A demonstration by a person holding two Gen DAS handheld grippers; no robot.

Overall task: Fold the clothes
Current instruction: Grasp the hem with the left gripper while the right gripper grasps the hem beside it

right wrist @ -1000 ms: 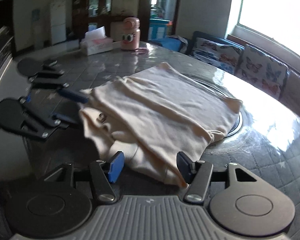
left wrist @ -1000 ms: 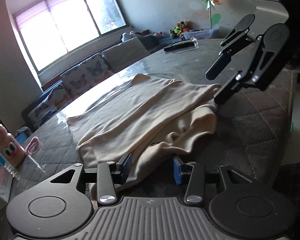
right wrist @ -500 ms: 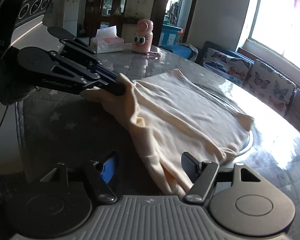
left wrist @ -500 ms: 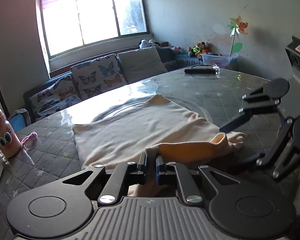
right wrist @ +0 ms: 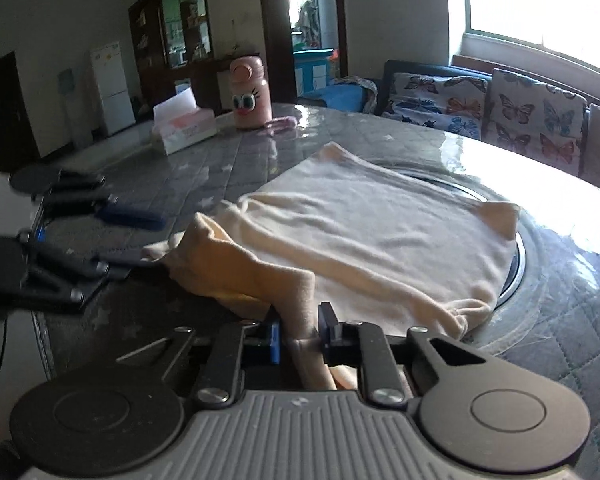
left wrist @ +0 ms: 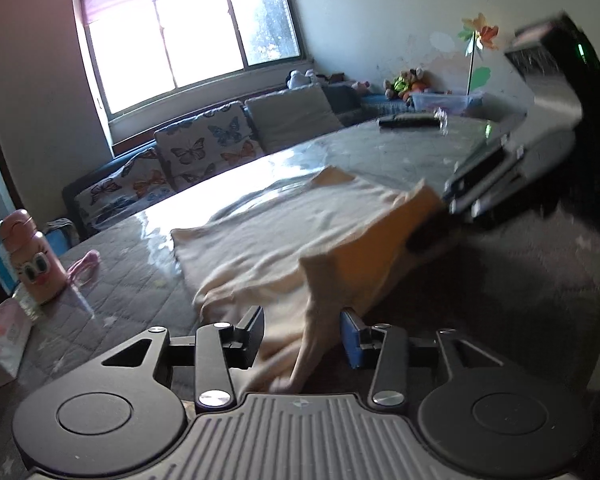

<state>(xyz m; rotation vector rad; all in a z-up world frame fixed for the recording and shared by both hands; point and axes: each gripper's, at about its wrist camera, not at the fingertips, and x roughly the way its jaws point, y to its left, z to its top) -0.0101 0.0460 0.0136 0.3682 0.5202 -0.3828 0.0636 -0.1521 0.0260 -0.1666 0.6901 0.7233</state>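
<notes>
Cream garment [right wrist: 380, 228] spread mid tabletop [right wrist: 236, 160], near edge lifted, right gripper [right wrist: 298, 334] fingers closing, clenched on a bunched fold, left gripper [left wrist: 302, 334] fingers opening, cloth draped loose btwn them, pink bottle [right wrist: 249, 94] & tissue box [right wrist: 184, 126] at far edge.

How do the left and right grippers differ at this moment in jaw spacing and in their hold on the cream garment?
The left gripper has its jaws wide apart and opening; the cream garment hangs between them, with no pad pressing on it. The right gripper has its jaws narrow and closing, pinching a bunched fold of the garment. The left sits at the garment's near left edge, the right at its near right edge. Both point across the quilted table.
</notes>
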